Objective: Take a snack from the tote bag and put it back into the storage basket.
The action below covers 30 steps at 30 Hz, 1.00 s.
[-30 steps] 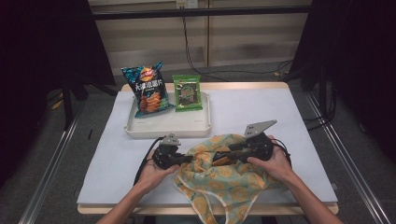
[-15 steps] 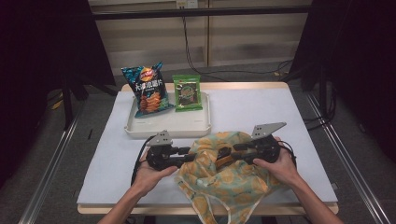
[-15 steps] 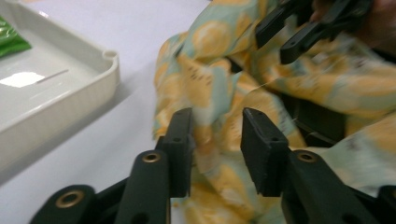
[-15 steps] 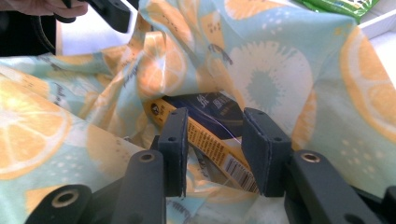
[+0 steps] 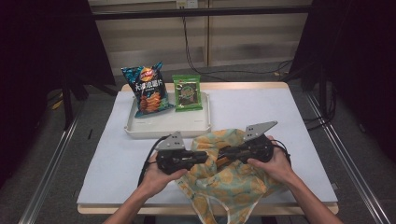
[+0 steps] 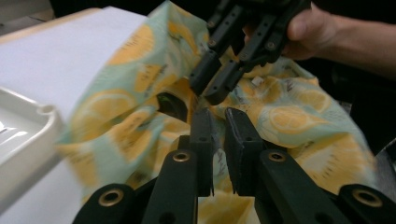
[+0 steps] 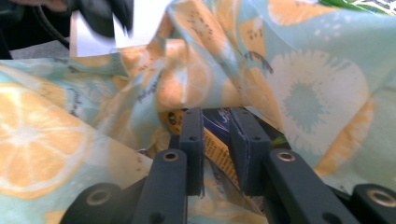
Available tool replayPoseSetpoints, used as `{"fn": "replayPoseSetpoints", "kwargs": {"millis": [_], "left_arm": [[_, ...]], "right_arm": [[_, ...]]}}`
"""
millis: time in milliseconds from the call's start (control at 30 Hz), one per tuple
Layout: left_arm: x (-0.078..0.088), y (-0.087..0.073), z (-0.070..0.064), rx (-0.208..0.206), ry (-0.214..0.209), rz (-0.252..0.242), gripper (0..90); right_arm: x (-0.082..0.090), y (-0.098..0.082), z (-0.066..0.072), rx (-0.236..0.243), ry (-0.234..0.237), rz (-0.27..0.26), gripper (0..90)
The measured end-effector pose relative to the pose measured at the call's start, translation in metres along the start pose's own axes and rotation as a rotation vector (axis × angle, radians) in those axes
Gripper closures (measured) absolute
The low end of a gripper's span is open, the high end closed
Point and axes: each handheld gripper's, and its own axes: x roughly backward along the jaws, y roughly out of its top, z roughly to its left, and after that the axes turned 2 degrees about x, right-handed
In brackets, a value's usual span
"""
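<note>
A cloth bag (image 5: 233,182) printed with orange slices lies crumpled at the table's front edge. My left gripper (image 5: 206,157) reaches into it from the left. Its jaws (image 6: 219,123) have just been closing and stand nearly together, pinching a fold of the bag (image 6: 140,93). My right gripper (image 5: 223,153) comes in from the right, tip to tip with the left, and appears again in the left gripper view (image 6: 212,86). Its jaws (image 7: 217,126) have also just been closing, onto an orange-and-blue packet (image 7: 215,142) inside the bag (image 7: 303,84).
A white tray (image 5: 163,128) stands behind the bag. It holds a blue chip bag (image 5: 148,91) and a green snack packet (image 5: 187,92). The tray's corner (image 6: 28,135) sits left of my left jaws. White table cover (image 5: 261,112) stretches to the right and back.
My left gripper has risen a little with the bag's edge, and the cloth now bunches higher between the two grippers. The right hand has barely shifted.
</note>
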Motion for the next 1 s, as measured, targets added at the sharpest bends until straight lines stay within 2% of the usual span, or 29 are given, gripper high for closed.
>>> {"fn": "replayPoseSetpoints", "kwargs": {"millis": [133, 233, 300, 333, 367, 467, 533, 567, 600, 633, 667, 700, 833, 867, 900, 933, 967, 1000], "left_arm": [[-0.031, 0.0, 0.004, -0.002, -0.036, 0.07, 79.8], [-0.05, -0.002, 0.008, -0.003, -0.021, 0.113, 76.1], [-0.054, -0.003, 0.01, -0.013, 0.0, 0.148, 74.2], [-0.054, -0.005, 0.011, -0.011, 0.01, 0.156, 72.6], [-0.052, -0.006, 0.013, -0.003, 0.007, 0.138, 72.2], [-0.044, -0.005, 0.016, -0.014, 0.058, 0.145, 68.5], [-0.04, -0.008, 0.018, -0.006, 0.058, 0.127, 66.1], [-0.037, -0.008, 0.018, -0.014, 0.07, 0.143, 65.6], [-0.036, -0.009, 0.018, -0.014, 0.074, 0.135, 65.2], [-0.034, -0.009, 0.018, -0.034, 0.11, 0.156, 64.8], [-0.033, -0.011, 0.018, -0.034, 0.122, 0.162, 63.3], [-0.031, -0.013, 0.02, -0.032, 0.126, 0.175, 62.7], [-0.026, -0.019, 0.023, -0.016, 0.129, 0.184, 62.6], [-0.025, -0.021, 0.025, -0.009, 0.118, 0.181, 63.4], [-0.024, -0.021, 0.025, -0.003, 0.116, 0.187, 65.2], [-0.025, -0.022, 0.027, 0.003, 0.102, 0.174, 66.2], [-0.024, -0.022, 0.027, -0.004, 0.098, 0.18, 69.8], [-0.022, -0.022, 0.026, -0.013, 0.112, 0.195, 73.7]], "right_arm": [[-0.002, -0.003, -0.004, -0.008, -0.018, 0.018, 78.5], [-0.002, -0.004, -0.006, -0.007, -0.032, 0.031, 78.7], [-0.004, -0.006, -0.008, -0.009, -0.037, 0.036, 77.4], [-0.004, -0.006, -0.009, -0.011, -0.038, 0.042, 76.5], [-0.005, -0.006, -0.009, -0.008, -0.037, 0.044, 75.9], [-0.009, -0.004, -0.013, -0.011, -0.045, 0.047, 70.5], [-0.013, -0.002, -0.015, -0.011, -0.05, 0.053, 66.4], [-0.015, -0.001, -0.016, -0.009, -0.05, 0.055, 64.4], [-0.017, 0.0, -0.016, -0.005, -0.048, 0.06, 61.8], [-0.02, 0.001, -0.017, 0.0, -0.038, 0.064, 59.9], [-0.023, 0.003, -0.017, 0.013, -0.025, 0.073, 58.4], [-0.025, 0.004, -0.017, 0.015, -0.023, 0.072, 57.3], [-0.036, 0.011, -0.015, 0.079, -0.002, 0.108, 50.5], [-0.038, 0.012, -0.015, 0.093, 0.0, 0.112, 49.7], [-0.041, 0.013, -0.014, 0.102, 0.008, 0.118, 48.4], [-0.042, 0.014, -0.014, 0.111, 0.015, 0.121, 47.3], [-0.043, 0.014, -0.014, 0.123, 0.012, 0.126, 46.5], [-0.043, 0.014, -0.013, 0.131, 0.016, 0.126, 46.1]]}}
